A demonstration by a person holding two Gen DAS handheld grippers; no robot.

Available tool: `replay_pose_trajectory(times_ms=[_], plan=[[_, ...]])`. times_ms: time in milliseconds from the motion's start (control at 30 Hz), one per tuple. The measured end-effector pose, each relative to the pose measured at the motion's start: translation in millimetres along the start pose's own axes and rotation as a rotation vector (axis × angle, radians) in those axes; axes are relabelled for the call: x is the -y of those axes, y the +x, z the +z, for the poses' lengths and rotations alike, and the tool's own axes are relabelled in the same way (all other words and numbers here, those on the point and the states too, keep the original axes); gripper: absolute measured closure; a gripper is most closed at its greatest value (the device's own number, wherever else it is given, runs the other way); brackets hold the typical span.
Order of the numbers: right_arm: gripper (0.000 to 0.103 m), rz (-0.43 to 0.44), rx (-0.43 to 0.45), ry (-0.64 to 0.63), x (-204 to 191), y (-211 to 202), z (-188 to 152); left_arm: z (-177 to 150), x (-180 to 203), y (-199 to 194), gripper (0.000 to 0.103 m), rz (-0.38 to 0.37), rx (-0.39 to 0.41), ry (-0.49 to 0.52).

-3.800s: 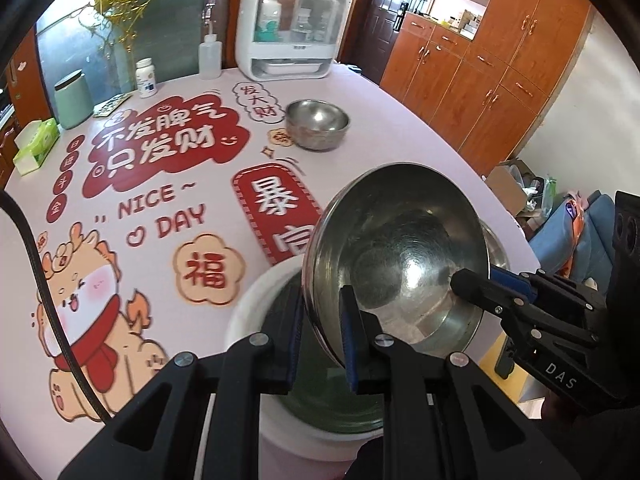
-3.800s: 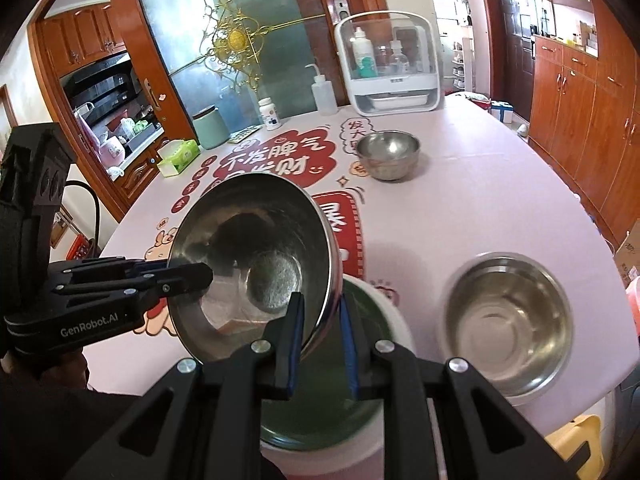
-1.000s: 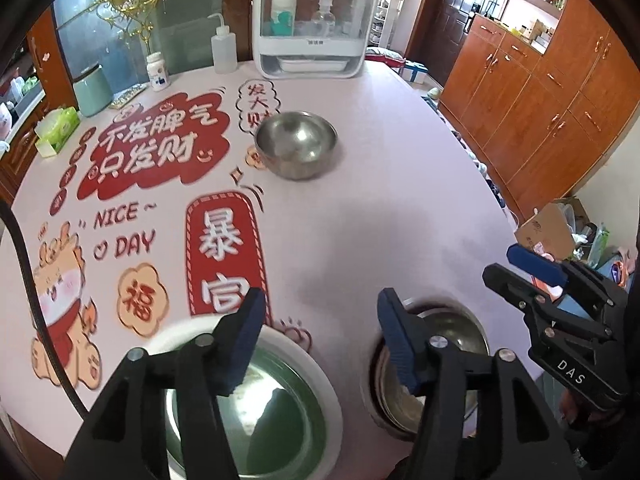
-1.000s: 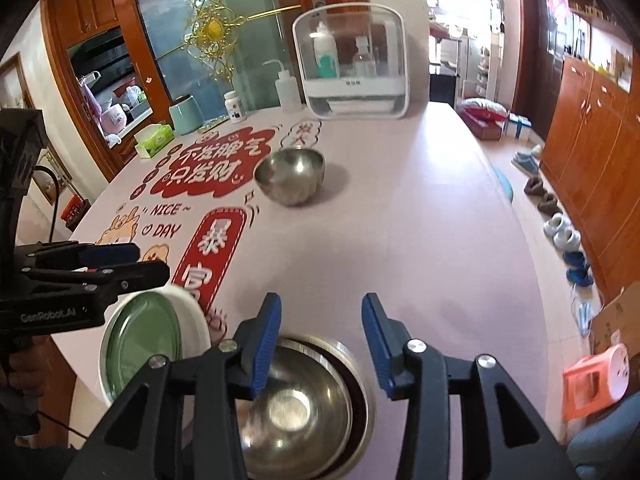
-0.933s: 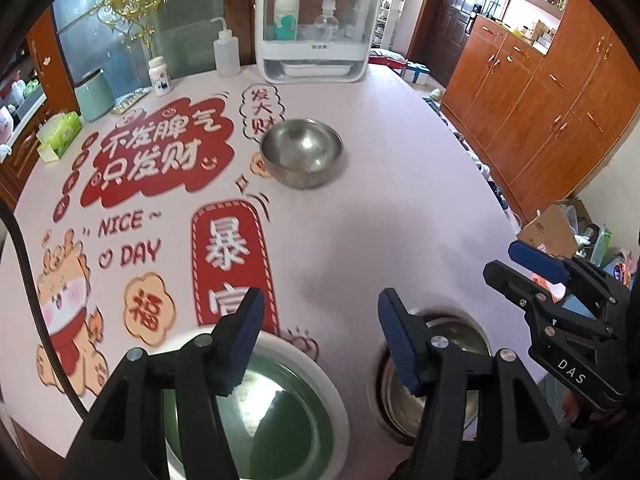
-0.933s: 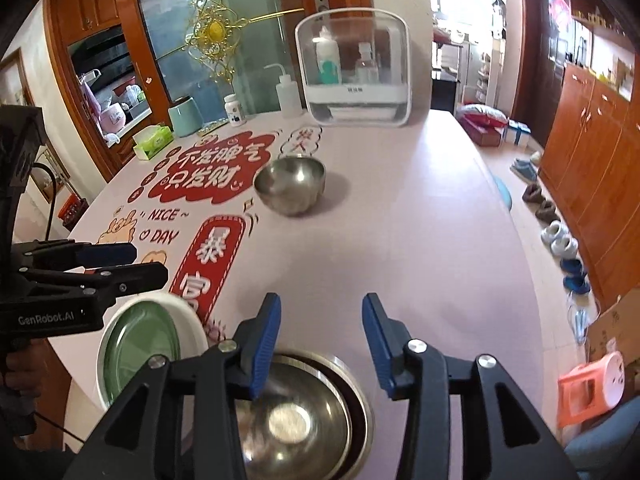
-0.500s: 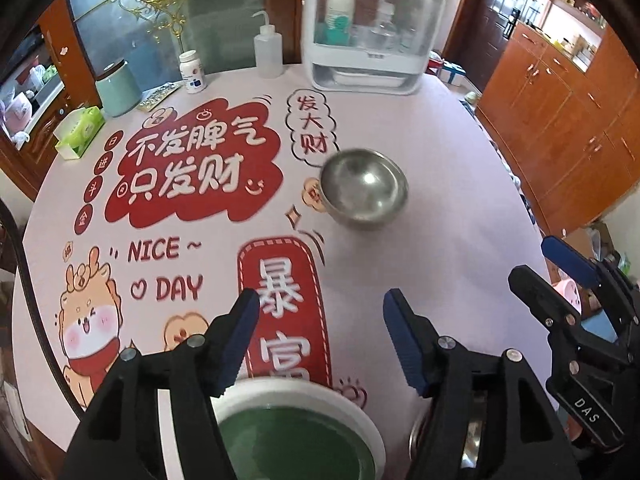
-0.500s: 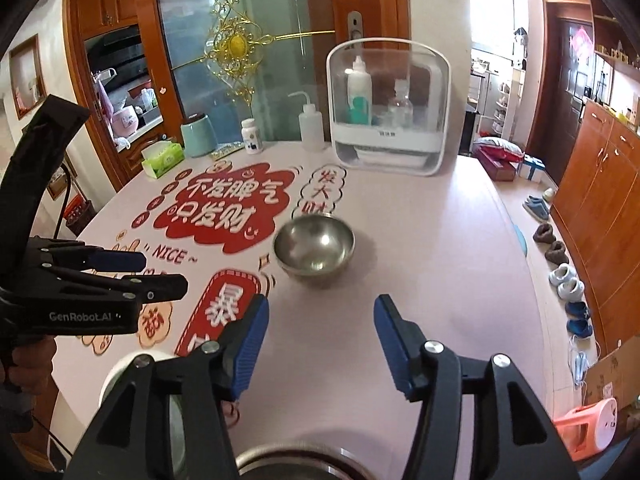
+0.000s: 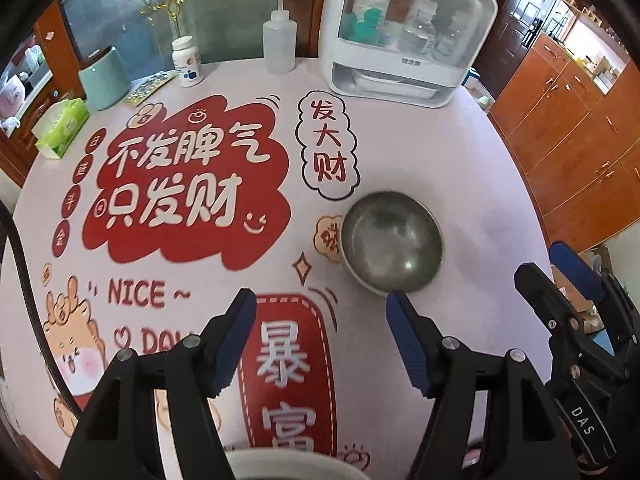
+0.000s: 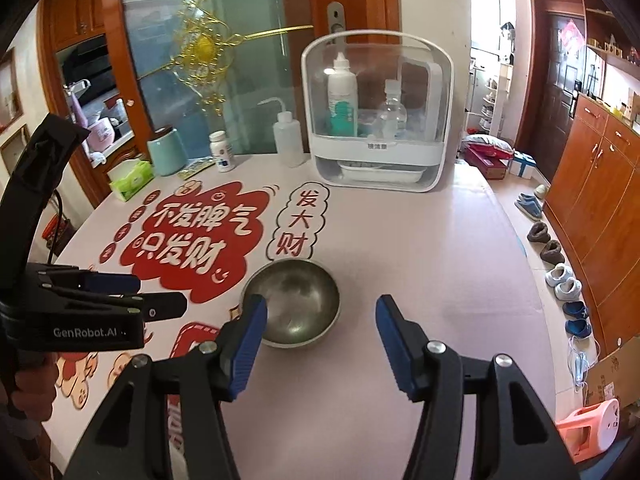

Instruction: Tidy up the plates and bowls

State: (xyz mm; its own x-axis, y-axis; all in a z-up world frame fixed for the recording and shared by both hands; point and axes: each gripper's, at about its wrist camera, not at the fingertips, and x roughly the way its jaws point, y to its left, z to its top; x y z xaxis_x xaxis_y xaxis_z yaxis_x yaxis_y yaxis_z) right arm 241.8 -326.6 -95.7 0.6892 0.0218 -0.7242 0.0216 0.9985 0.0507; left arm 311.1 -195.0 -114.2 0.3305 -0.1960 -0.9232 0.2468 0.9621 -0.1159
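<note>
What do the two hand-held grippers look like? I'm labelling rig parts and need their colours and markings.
Both are matte black plastic frames with two angular fingers, silver screws at the joints and ribbed blue pads on the fingertips. The left hand-held gripper carries white "GenRobot.AI" lettering on its side and trails a black cable. The right hand-held gripper is marked "DAS" in white.

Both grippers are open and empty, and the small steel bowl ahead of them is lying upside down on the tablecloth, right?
Not quite. The small steel bowl stands upright, its hollow facing up; both wrist views look into its shiny inside. The rest holds: the left gripper and the right gripper are open with nothing between the jaws, and the bowl sits ahead of them on the tablecloth.
</note>
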Motion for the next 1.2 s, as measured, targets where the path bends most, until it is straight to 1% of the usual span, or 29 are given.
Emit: replay_pose_trajectory(times_ms=[100,200,333,500,700,800,833,933,967,1000,1067,1133,1200], plan=[[0.046,-0.004,-0.024,0.028,4.8,19.4,2.3,8.6,-0.3,19.7,0.037,-0.015,-0.018,-0.007],[0.046,-0.027,-0.062,0.059,10.0,37.9,-1.3,12.7,1.2,35.5,0.037,-0.039,-0.019,-0.009],[0.046,0.001,-0.109,0.108,14.1,58.0,-11.1,14.6,1.0,55.2,0.037,-0.041,-0.03,-0.014],[0.046,0.017,-0.134,0.143,11.8,73.1,-22.1,14.4,-2.3,80.6,0.037,-0.048,-0.068,-0.021],[0.046,0.026,-0.163,0.16,9.9,85.8,-30.4,11.2,-5.7,100.3,0.037,-0.066,-0.097,-0.035],[0.046,0.021,-0.176,0.171,11.5,91.1,-33.9,9.0,-8.3,104.8,0.037,-0.09,-0.1,-0.046],[0.048,0.022,-0.179,0.177,12.2,92.0,-34.9,8.6,-9.1,105.8,0.037,-0.1,-0.102,-0.05],[0.055,0.028,-0.188,0.191,13.6,94.8,-36.4,8.0,-10.4,111.0,0.043,-0.109,-0.109,-0.051],[0.059,0.028,-0.192,0.196,14.3,96.0,-37.1,7.3,-10.4,112.6,0.047,-0.105,-0.115,-0.05],[0.061,0.027,-0.196,0.199,14.9,97.1,-37.4,6.3,-10.6,114.2,0.052,-0.099,-0.121,-0.05],[0.065,0.031,-0.203,0.205,15.5,98.9,-38.5,4.3,-11.4,118.2,0.056,-0.095,-0.138,-0.055],[0.069,0.039,-0.205,0.205,15.0,99.4,-39.0,2.9,-11.5,120.5,0.06,-0.105,-0.147,-0.061],[0.071,0.047,-0.2,0.201,14.1,99.3,-38.9,1.7,-9.8,120.6,0.068,-0.117,-0.144,-0.058]])
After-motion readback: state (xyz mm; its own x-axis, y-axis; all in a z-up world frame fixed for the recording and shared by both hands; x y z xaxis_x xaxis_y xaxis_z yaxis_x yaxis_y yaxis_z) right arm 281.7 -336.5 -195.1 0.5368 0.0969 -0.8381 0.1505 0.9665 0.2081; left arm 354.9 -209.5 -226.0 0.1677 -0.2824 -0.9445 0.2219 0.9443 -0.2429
